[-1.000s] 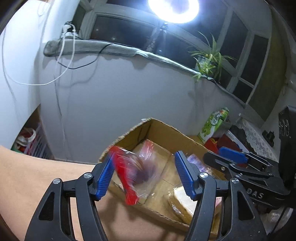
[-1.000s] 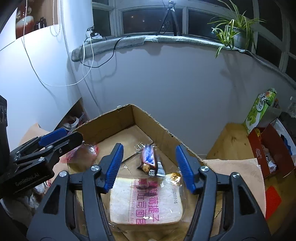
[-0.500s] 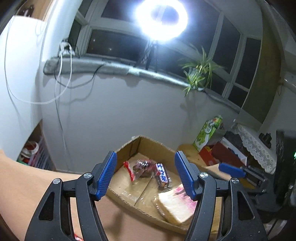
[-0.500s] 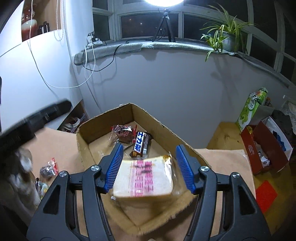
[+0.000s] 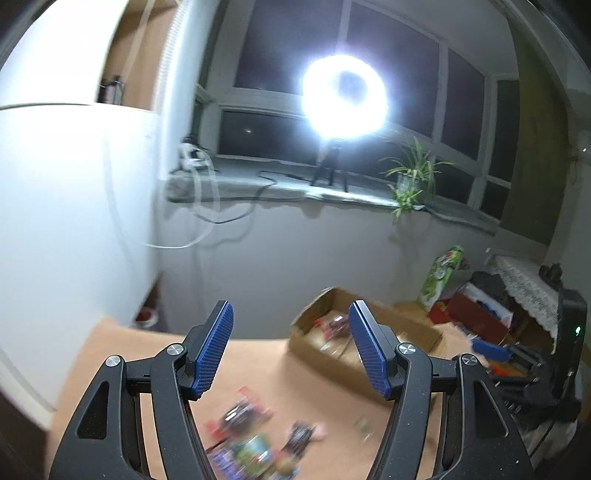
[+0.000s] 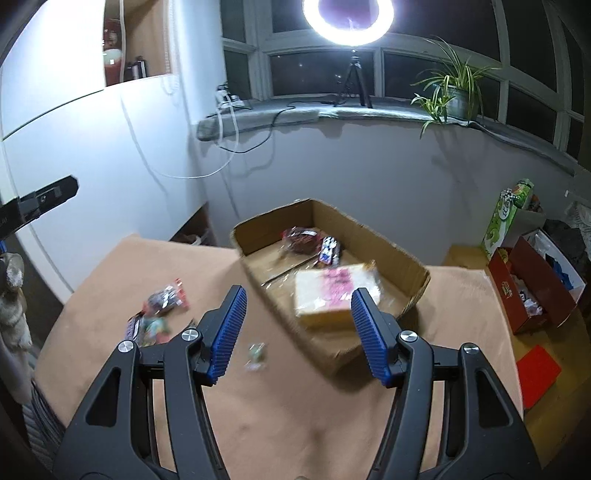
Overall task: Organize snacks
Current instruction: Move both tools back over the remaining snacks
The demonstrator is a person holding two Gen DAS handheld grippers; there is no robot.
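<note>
Right fingers apart and empty, bread pack beyond, inside cardboard box

A bright ring light on a small black tripod stands on the grey windowsill and glares against dark, white-framed window panes. A potted spider plant sits further right on the same sill. White and black cables hang from a power strip down the pale curved wall. The table is covered in tan paper. To its right, on the wooden floor, lie an open red cardboard box and a tall green carton.
</note>
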